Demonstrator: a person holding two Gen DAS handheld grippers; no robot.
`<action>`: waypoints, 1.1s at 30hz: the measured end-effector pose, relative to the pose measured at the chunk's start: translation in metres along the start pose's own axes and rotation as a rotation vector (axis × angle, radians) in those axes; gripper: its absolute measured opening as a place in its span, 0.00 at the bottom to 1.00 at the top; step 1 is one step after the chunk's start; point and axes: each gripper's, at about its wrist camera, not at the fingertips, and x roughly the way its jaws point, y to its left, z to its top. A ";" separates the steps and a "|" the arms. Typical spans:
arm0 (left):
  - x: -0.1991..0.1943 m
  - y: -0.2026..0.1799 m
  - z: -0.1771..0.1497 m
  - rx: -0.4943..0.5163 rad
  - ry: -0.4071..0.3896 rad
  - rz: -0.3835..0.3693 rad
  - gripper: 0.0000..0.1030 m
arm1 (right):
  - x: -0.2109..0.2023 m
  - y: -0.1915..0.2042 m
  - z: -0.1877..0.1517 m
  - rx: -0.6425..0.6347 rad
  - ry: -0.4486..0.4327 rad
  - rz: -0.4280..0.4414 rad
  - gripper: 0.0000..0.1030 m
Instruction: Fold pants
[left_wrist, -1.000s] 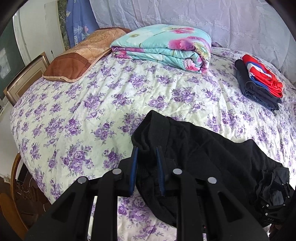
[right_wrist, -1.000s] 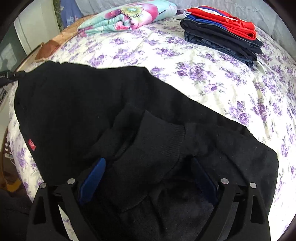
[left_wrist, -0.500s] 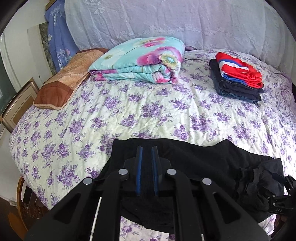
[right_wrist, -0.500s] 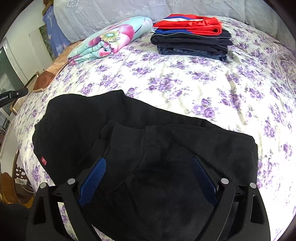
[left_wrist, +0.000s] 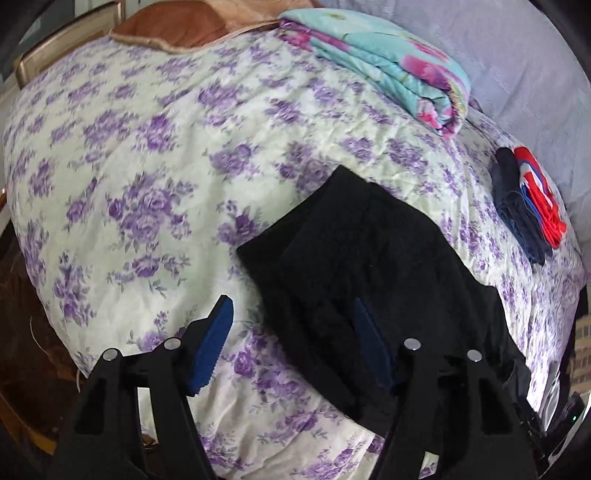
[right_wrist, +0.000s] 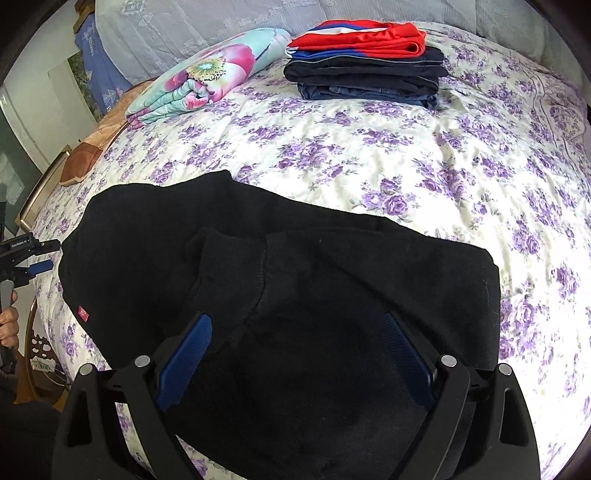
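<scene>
pants (right_wrist: 295, 295) | folded on bed (right_wrist: 406, 155) | left hand-held gripper (left_wrist: 291, 339) just opened, released

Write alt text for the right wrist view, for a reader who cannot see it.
Folded black pants lie on a purple-flowered bedspread, with the open right gripper poised over them. Behind are a stack of folded clothes topped in red and a rolled floral quilt; the left gripper shows at the left edge.

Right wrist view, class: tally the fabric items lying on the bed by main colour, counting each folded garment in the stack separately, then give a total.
Black: 2, the black pants and a black garment in the stack
Red: 1, the red garment on top
Blue denim: 1, the jeans at the bottom
Turquoise floral: 1, the folded quilt
Brown: 1, the pillow
Total: 6
</scene>
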 end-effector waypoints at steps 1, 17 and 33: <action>0.007 0.007 0.000 -0.035 0.020 -0.027 0.59 | -0.001 0.002 0.001 -0.010 0.002 -0.005 0.91; 0.026 0.014 0.020 -0.059 0.004 -0.194 0.24 | -0.010 0.022 0.003 -0.080 0.013 -0.061 0.91; -0.085 -0.094 0.008 0.298 -0.234 -0.109 0.21 | 0.042 0.027 -0.009 -0.152 0.098 -0.051 0.94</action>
